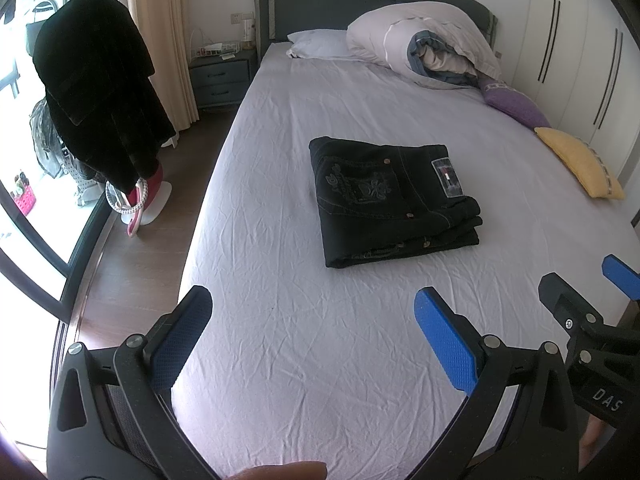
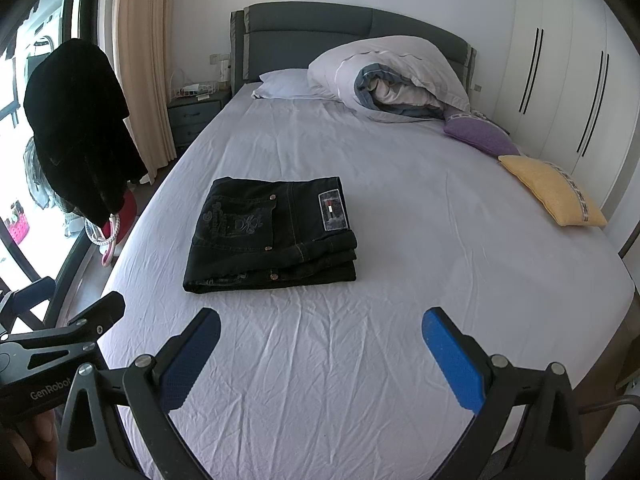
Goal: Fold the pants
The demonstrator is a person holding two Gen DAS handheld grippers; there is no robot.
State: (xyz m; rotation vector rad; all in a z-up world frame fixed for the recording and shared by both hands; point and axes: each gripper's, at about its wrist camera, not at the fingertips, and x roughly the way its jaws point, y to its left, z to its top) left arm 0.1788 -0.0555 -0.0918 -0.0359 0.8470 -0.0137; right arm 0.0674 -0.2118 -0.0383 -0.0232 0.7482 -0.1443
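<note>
While the pants (image 1: 394,200) lay folded mid-bed (image 1: 320,340), both grippers, left (image 1: 312,344) and right (image 2: 320,356), hung spread and empty nearer the foot; nothing looked left.

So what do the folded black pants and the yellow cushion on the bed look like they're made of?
The folded pants look like black denim, matte: contrast stitching, metal rivets, an embroidered back pocket and a sewn patch at the waistband. The yellow cushion looks like soft woven or knitted fabric with a slightly nubby surface and a patterned trim band; the exact fibre cannot be told.
</note>
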